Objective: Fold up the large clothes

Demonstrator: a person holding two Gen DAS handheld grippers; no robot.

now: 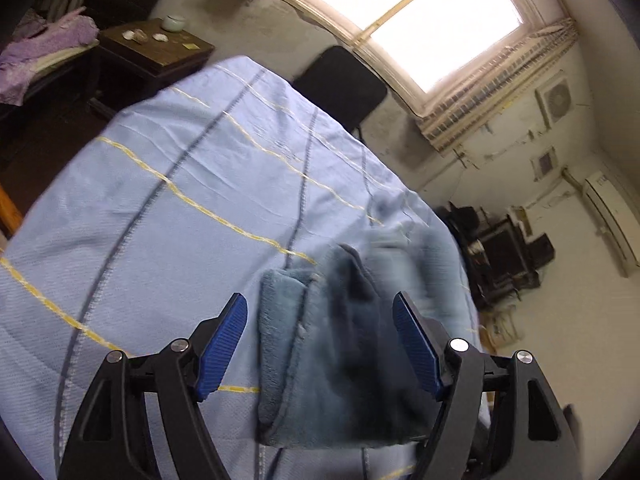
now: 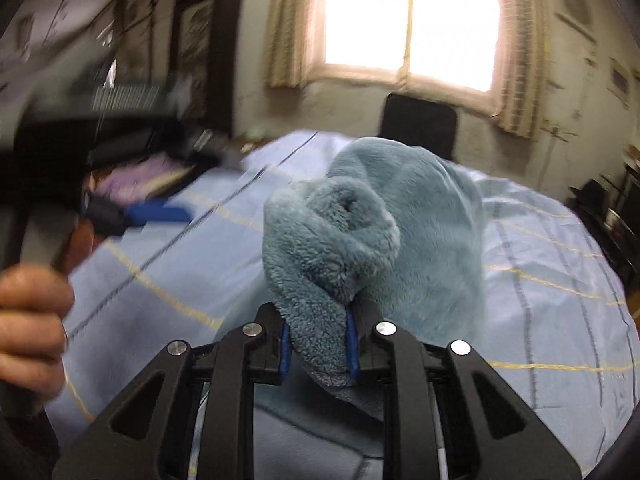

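- Fleece garment, a blue-grey plush thing, is bunched up above the bed, which has a light blue cover with yellow and dark stripes.
- Left hand-held gripper has its blue pads spread wide apart, with a folded-over edge of the fleece hanging between them but not pinched. It's blurry, so I can't tell whether the cloth touches either pad.
- Right hand-held gripper is clamped tight on a thick wad of the fleece, and the rest balloons up in a rolled lump in front of the camera.
- My guess at the risk: the left could close on more than one layer or miss the hem, and then the fold comes out crooked.
- Also, the right side's grip is on a bunched roll rather than a clean edge, so spreading it flat could drag or twist the fabric.
- Pile looks soft, thick and floppy, and probably heavy enough to sag.
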